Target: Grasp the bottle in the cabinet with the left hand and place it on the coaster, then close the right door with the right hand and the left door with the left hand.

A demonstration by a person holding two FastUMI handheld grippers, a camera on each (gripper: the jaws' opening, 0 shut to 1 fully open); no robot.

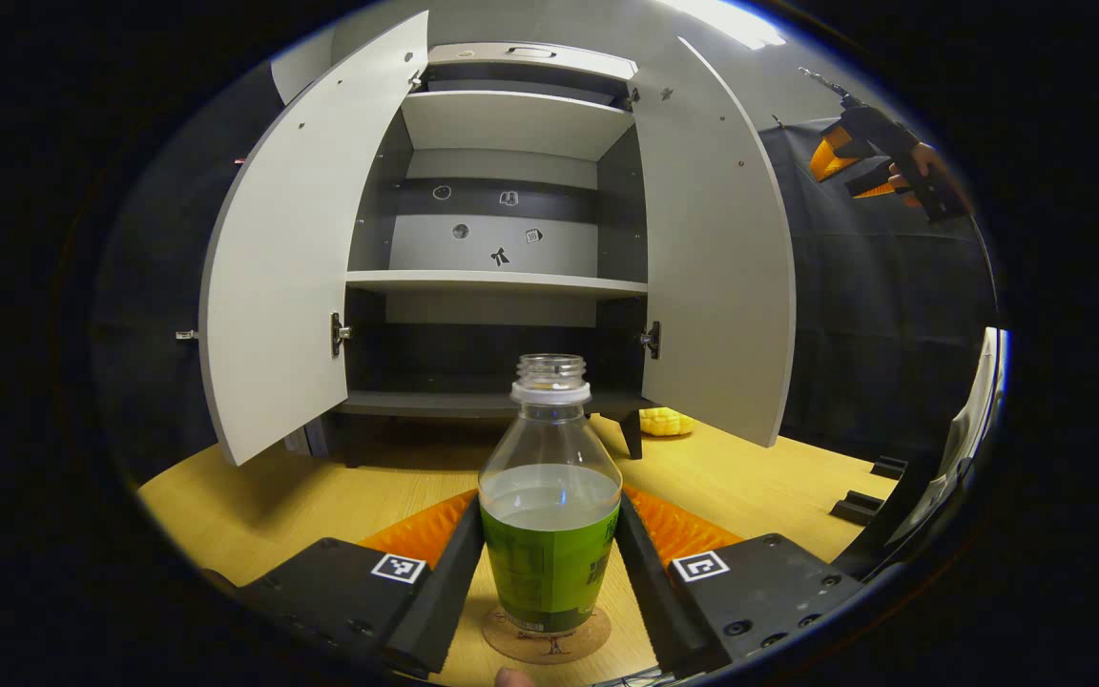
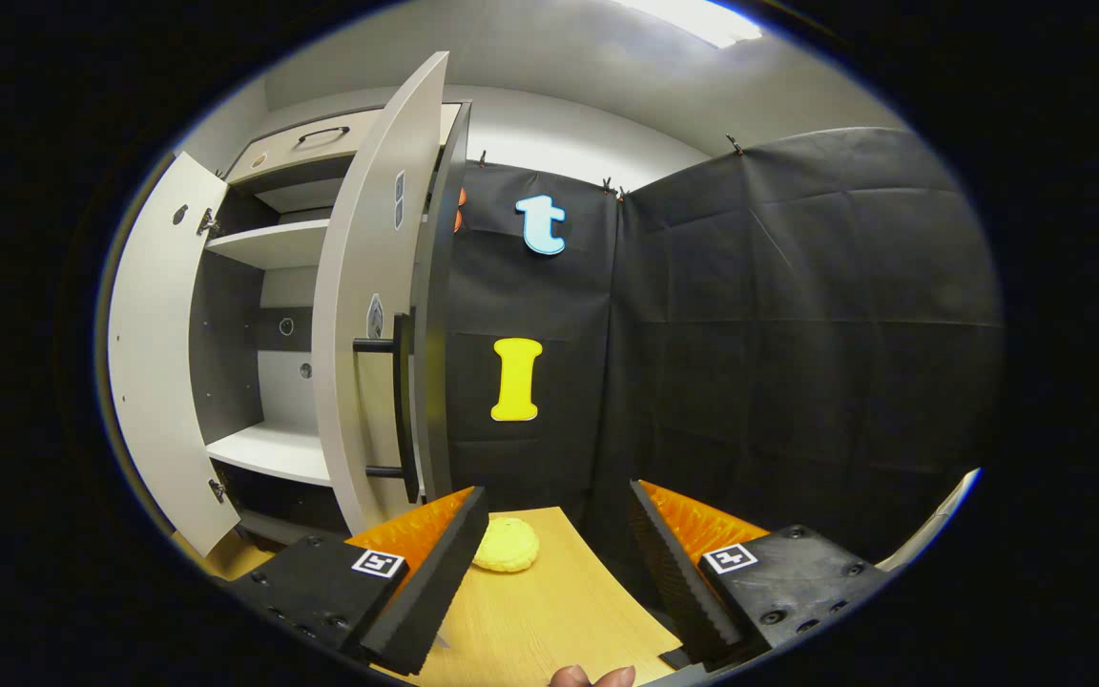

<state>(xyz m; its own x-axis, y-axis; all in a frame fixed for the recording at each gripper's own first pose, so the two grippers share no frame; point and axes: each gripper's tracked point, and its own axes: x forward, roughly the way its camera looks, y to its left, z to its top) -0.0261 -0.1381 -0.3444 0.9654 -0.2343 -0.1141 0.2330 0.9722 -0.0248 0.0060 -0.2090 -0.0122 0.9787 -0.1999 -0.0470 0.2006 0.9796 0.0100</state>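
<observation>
A clear bottle (image 1: 549,496) with a green label, no cap and some liquid inside stands upright on a round cork coaster (image 1: 547,637) on the wooden table. My left gripper (image 1: 549,520) is shut on it, a finger pressing each side at label height. The grey cabinet (image 1: 497,281) behind it has bare shelves, and both its left door (image 1: 273,286) and its right door (image 1: 714,267) stand wide open. My right gripper (image 2: 559,534) is open with nothing between its fingers, just right of the right door (image 2: 368,315) and its black handle (image 2: 404,410). In the left gripper view it hangs high at the right (image 1: 869,157), held by a hand.
A yellow corn-like object (image 1: 666,421) (image 2: 507,546) lies on the table (image 1: 759,477) beneath the right door's edge. Black cloth walls close the booth at the right and behind. A thumb tip (image 2: 592,676) shows at the bottom of the right gripper view.
</observation>
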